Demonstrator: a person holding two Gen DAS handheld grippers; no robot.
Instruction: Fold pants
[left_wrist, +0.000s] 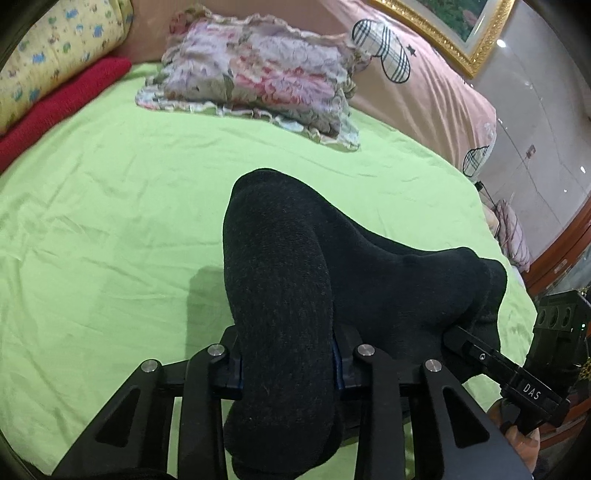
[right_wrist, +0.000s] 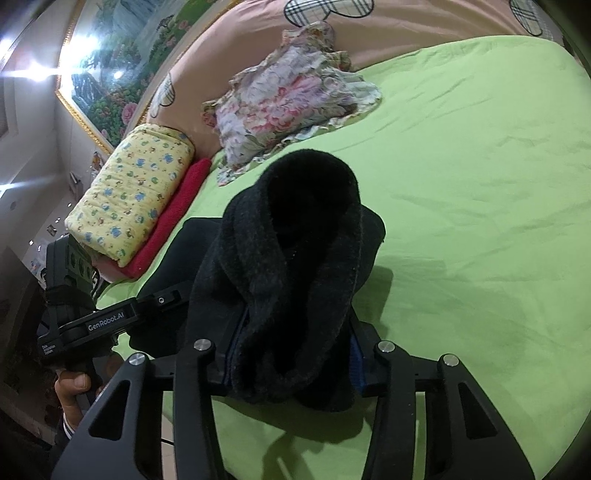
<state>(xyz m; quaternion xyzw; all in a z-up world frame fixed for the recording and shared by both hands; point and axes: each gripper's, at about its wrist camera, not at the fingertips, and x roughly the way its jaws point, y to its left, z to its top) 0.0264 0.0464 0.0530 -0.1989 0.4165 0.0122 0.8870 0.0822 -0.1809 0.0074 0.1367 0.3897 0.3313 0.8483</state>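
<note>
Dark charcoal knit pants (left_wrist: 280, 240) are bunched up and lifted off the green bedsheet (left_wrist: 92, 221). In the left wrist view my left gripper (left_wrist: 288, 363) is shut on a thick fold of them, its blue pads pressing both sides. My right gripper (left_wrist: 458, 339) comes in from the right with its tip buried in the same fabric. In the right wrist view the right gripper (right_wrist: 295, 354) is shut on a rolled, fuzzy wad of the pants (right_wrist: 303, 240). The left gripper (right_wrist: 173, 295) reaches in from the left, with a person's hand (right_wrist: 74, 387) on its handle.
A floral ruffled pillow (left_wrist: 255, 74) lies at the head of the bed. A yellow printed quilt (right_wrist: 136, 192) rests on a red blanket (right_wrist: 173, 214) along one side. Behind them are a pink padded headboard (left_wrist: 436, 85) and a gold-framed picture (left_wrist: 461, 26).
</note>
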